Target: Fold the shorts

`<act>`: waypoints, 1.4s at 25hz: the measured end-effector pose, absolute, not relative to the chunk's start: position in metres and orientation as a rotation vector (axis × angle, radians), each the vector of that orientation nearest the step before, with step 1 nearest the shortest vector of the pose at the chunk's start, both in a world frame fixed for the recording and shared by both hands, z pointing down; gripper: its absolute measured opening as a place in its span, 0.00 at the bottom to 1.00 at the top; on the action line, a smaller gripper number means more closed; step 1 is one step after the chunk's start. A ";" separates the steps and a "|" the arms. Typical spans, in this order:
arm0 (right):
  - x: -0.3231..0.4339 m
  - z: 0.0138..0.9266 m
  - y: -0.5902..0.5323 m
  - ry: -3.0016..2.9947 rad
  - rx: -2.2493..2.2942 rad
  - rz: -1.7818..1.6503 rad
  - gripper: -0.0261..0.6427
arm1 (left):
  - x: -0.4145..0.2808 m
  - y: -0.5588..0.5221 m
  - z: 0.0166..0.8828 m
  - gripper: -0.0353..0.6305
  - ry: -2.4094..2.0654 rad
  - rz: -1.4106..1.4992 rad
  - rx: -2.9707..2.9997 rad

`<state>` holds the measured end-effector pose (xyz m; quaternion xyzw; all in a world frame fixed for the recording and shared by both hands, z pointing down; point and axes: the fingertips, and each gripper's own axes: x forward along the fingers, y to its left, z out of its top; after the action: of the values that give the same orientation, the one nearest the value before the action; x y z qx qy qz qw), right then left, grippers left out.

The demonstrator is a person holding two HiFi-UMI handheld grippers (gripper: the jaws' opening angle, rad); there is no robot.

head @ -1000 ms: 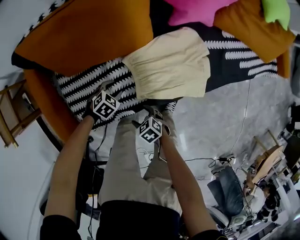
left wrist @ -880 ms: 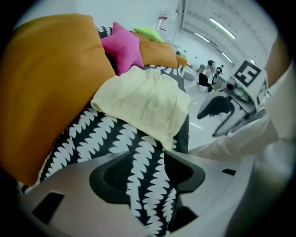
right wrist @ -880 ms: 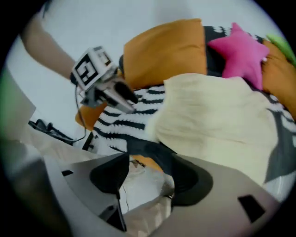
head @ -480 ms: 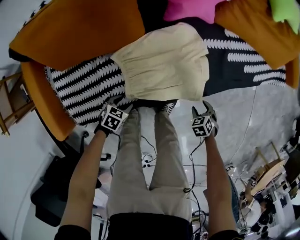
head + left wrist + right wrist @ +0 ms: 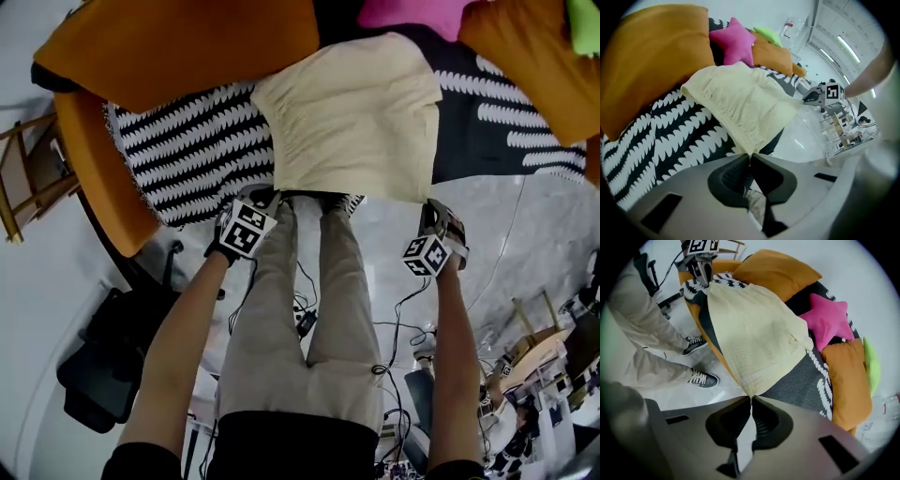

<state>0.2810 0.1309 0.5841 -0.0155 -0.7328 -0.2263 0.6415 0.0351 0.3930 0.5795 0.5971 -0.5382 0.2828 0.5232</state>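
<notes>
While the person stood against the front edge of the couch (image 5: 94, 187), both claws were down at the near edge of the shorts (image 5: 356, 117). At the far left a wooden chair (image 5: 28, 178) stood on the floor (image 5: 534, 234) beside the couch's left end. A big orange cushion (image 5: 178, 47) lay along the back left of the couch, above the black-and-white patterned cover (image 5: 178, 159).

The left claw (image 5: 262, 194) pointed steeply down at the front edge. Its jaws had just been closing and were pinched together on the near left corner of the shorts, the cloth running to a point between them. The cream shorts lay spread flat on the cover at the middle of the couch, with the gathered waistband toward the left end. Their near edge reached the front edge above the person's shoes (image 5: 701, 378).

The right claw (image 5: 434, 206) also pointed steeply down. Its jaws had likewise just been closing and gripped the near right corner of the shorts. Toward the back right lay a pink star cushion (image 5: 412, 11), a second orange cushion (image 5: 534, 56) and, at the right end, a green cushion (image 5: 586, 19).
</notes>
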 end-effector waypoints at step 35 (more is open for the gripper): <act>-0.058 0.429 -0.032 -2.099 0.360 -0.301 0.48 | -0.140 0.392 0.475 0.29 -1.861 0.428 1.024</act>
<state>-0.0585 -0.0322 0.4290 0.1472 -0.8587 -0.1232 0.4752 -0.1398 0.3922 0.4751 0.4174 -0.7590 0.1744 0.4683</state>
